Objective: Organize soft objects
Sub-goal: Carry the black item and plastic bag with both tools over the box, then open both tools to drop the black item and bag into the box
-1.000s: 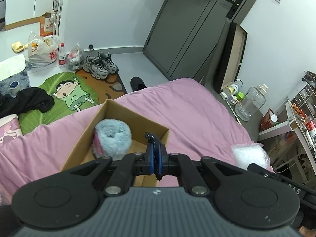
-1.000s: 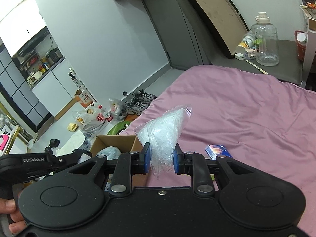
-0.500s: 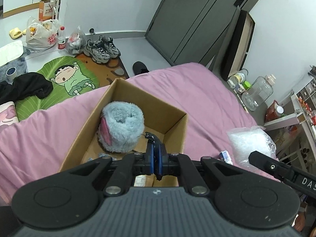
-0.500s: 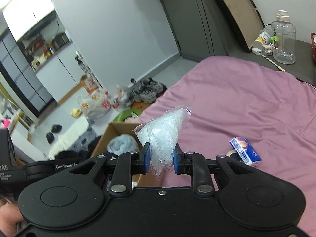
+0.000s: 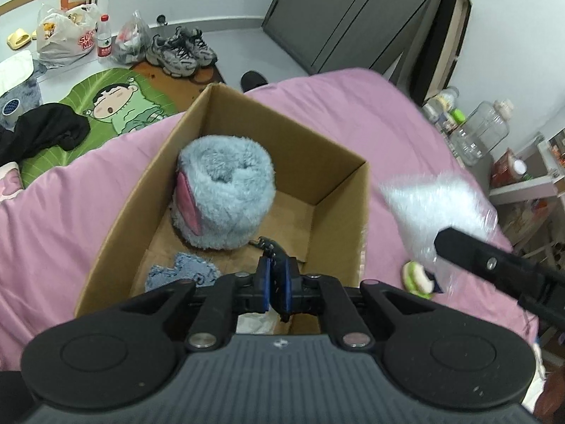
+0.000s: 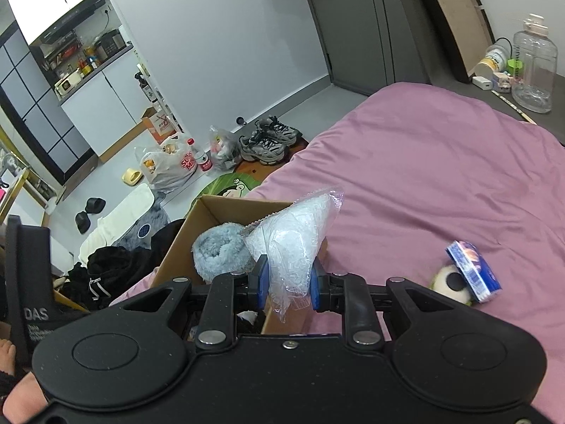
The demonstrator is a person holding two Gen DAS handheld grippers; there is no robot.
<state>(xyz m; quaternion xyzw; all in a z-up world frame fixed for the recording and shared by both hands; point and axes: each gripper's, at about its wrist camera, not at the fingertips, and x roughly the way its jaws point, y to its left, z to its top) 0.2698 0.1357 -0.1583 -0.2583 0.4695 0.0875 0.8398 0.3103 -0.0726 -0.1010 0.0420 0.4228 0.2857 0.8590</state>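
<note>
Jaws, left gripper [image 5: 274,284]: closed to a narrow slit on a small dark item with a chain; what it is cannot be told. Cardboard box [image 5: 353,190] lies directly ahead and below, on the pink bed [image 5: 70,205], holding a grey-blue plush roll [image 5: 226,194]. Clear plastic bag [image 5: 434,205] hangs to the right, outside the box wall.

Jaws, right gripper [image 6: 286,284]: clamped on the bag's lower end, long axis rising up and away. Box opening sits ahead-left; a leftward carry is judged next.
</note>
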